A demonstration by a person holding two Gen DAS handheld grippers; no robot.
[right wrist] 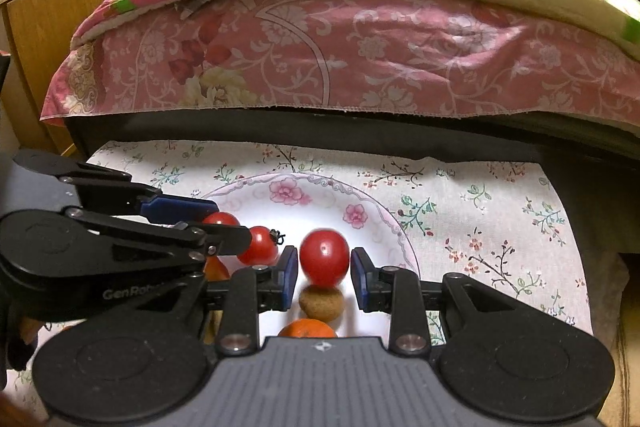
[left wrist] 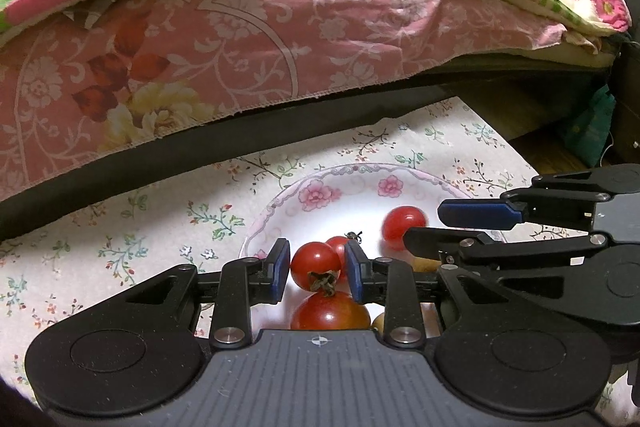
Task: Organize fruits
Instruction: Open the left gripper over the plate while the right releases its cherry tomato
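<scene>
Both tools work over the flowered plate [right wrist: 372, 223], which gathers the fruit in one place. The left hand-held gripper [left wrist: 318, 269] has its pads apart around a stemmed cherry tomato [left wrist: 314, 265], not clamped. The right hand-held gripper [right wrist: 325, 273] also stands apart, with a blurred tomato [right wrist: 324, 257] between its pads. I count four red tomatoes, one brown round fruit [right wrist: 321, 303] and one orange fruit [right wrist: 306, 329], both just behind the right pads.

The right tool [right wrist: 324, 277] hangs over a flowered plate [right wrist: 372, 203], its blue pads apart on either side of a red tomato [right wrist: 324, 259], not touching it. Below the tomato sit a brown round fruit [right wrist: 322, 303] and an orange one [right wrist: 307, 328]. The left tool [right wrist: 224, 227] reaches in beside two more tomatoes [right wrist: 260, 245].
</scene>
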